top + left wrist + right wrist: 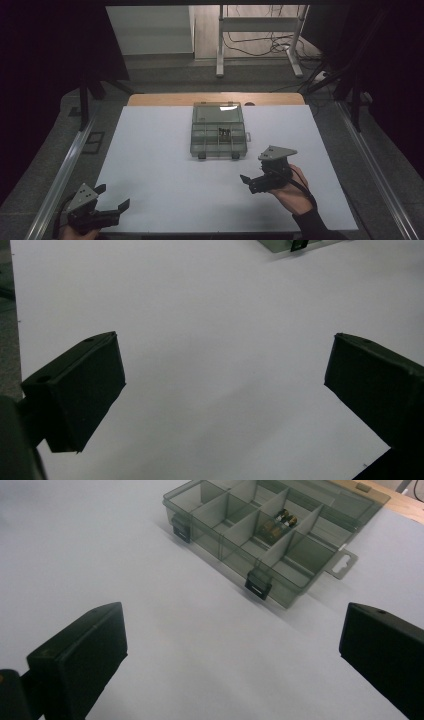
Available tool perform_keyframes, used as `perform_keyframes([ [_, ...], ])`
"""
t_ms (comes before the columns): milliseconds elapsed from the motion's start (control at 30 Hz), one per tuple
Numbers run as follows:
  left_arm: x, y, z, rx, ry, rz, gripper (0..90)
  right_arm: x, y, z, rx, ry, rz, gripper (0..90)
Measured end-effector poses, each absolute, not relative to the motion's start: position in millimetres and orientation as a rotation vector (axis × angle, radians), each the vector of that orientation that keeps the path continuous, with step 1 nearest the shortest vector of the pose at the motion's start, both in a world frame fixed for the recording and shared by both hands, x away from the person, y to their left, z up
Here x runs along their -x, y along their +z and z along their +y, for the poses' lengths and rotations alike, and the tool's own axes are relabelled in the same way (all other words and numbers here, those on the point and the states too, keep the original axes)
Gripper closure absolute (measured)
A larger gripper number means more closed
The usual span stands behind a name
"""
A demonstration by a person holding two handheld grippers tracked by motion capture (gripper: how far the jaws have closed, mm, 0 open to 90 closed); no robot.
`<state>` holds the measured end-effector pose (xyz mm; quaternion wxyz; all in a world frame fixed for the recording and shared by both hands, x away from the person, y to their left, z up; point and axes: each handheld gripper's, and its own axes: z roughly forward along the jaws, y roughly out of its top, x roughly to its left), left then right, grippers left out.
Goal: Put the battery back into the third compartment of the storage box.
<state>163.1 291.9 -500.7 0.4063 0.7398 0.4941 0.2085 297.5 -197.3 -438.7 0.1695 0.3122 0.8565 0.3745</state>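
A clear grey compartment box lies at the middle back of the white mat, with its lid folded open behind it. A few small dark parts sit in one of its compartments. My right gripper hovers in front of and to the right of the box, open and holding nothing. In the right gripper view the box and the small parts lie ahead of my wide-apart gripper. At the mat's near left corner my left gripper is open and holds nothing. In its own view the left gripper faces bare mat, with a box corner at the top.
The white mat covers most of a wooden table. Metal rails run along both sides of the table. A white frame with cables stands on the floor beyond it.
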Motion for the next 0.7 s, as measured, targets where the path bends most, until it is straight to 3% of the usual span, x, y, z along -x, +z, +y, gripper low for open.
perform_keyframes([
  [700, -163, -501, 292, -1.865, 0.527, 1.245, 3.2, -266, -447, -231, -0.930, 1.020, 2.356, 0.0],
])
